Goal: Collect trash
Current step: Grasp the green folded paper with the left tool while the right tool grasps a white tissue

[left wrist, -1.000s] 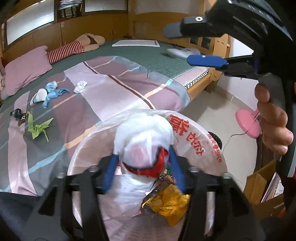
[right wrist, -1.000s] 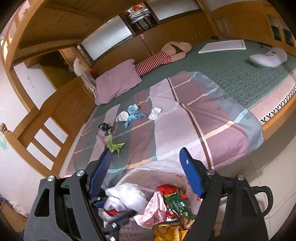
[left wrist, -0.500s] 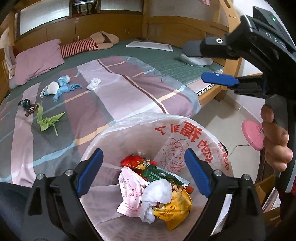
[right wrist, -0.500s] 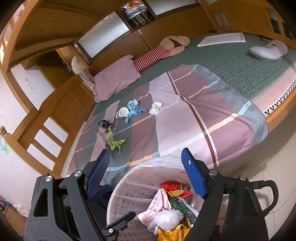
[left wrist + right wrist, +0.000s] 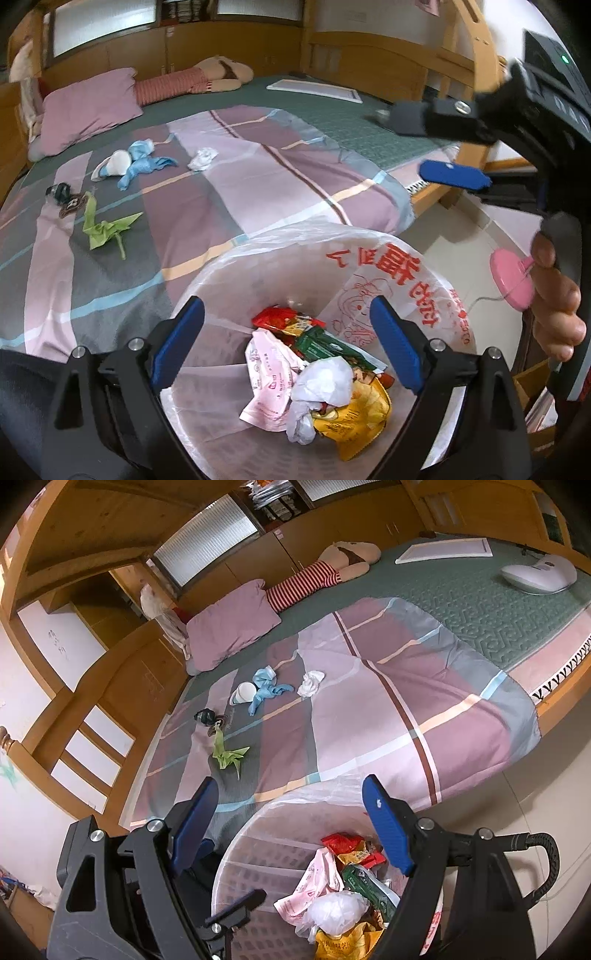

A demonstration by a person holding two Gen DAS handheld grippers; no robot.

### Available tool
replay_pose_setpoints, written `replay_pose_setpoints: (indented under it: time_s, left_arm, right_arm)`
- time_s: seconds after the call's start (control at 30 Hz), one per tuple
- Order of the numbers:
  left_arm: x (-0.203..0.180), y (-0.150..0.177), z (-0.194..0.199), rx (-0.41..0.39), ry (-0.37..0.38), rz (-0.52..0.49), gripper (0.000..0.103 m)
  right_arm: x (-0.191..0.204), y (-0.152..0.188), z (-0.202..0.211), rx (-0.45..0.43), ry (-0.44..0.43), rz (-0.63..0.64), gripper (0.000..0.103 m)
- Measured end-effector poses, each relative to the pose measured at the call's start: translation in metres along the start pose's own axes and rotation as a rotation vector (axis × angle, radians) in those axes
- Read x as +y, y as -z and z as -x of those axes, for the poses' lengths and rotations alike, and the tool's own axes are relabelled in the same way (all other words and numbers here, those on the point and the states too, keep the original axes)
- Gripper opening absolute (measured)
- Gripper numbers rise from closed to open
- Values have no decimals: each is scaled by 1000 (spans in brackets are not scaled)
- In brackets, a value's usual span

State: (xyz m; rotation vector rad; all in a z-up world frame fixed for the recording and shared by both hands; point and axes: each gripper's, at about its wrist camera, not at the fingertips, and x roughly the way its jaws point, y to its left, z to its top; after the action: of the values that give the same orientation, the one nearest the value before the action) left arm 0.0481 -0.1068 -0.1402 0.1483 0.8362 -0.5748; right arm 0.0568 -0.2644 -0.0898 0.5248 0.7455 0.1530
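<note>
My left gripper [image 5: 284,306] hangs open over the bag-lined trash bin [image 5: 369,266], with nothing between its blue pads. A crumpled white plastic bag [image 5: 325,380] lies in the bin on top of pink, yellow and red wrappers. My right gripper [image 5: 290,781] is open and empty above the bin's near rim [image 5: 258,849]; it also shows at the upper right of the left wrist view. On the bedspread lie a green paper crane [image 5: 227,755], a white tissue wad [image 5: 310,683], a blue cloth [image 5: 267,690] beside a white cup [image 5: 243,694], and a small dark item [image 5: 205,716].
The bin stands on the floor against the bed's foot edge. A mauve pillow [image 5: 232,624], a striped plush doll [image 5: 317,576], a white board [image 5: 443,550] and a white device [image 5: 535,576] lie farther up the bed. A pink disc [image 5: 511,280] and a cardboard box [image 5: 532,391] are on the floor.
A second ago the left gripper's pads were holding the white plastic bag over the bin. They have since spread wide and the bag now lies inside the bin. The right gripper has barely moved.
</note>
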Motion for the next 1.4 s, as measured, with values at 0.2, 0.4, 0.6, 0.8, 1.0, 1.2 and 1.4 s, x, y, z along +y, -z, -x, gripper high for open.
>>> replay_pose_setpoints:
  time_s: [0.2, 0.4, 0.6, 0.8, 1.0, 1.2, 1.4]
  left_arm:
    - [29, 0, -1, -8, -40, 111, 91]
    - [90, -15, -4, -51, -128, 281, 91]
    - [203, -54, -42, -95, -308, 519, 92]
    - [280, -74, -116, 76, -259, 726, 89]
    - [274, -75, -157, 213, -246, 661, 40]
    - [258, -74, -125, 107, -319, 608, 32]
    - [249, -69, -86, -12, -386, 573, 32]
  right_arm:
    - [-1, 1, -2, 5, 5, -4, 79]
    - [-9, 2, -5, 6, 36, -5, 79]
    - [-22, 0, -17, 25, 75, -36, 79]
    - [-20, -9, -52, 78, 120, -36, 79]
    - [-4, -32, -112, 141, 126, -39, 79]
    - [17, -77, -198, 145, 146, -23, 79]
    - [30, -126, -305, 138, 327, 29, 79]
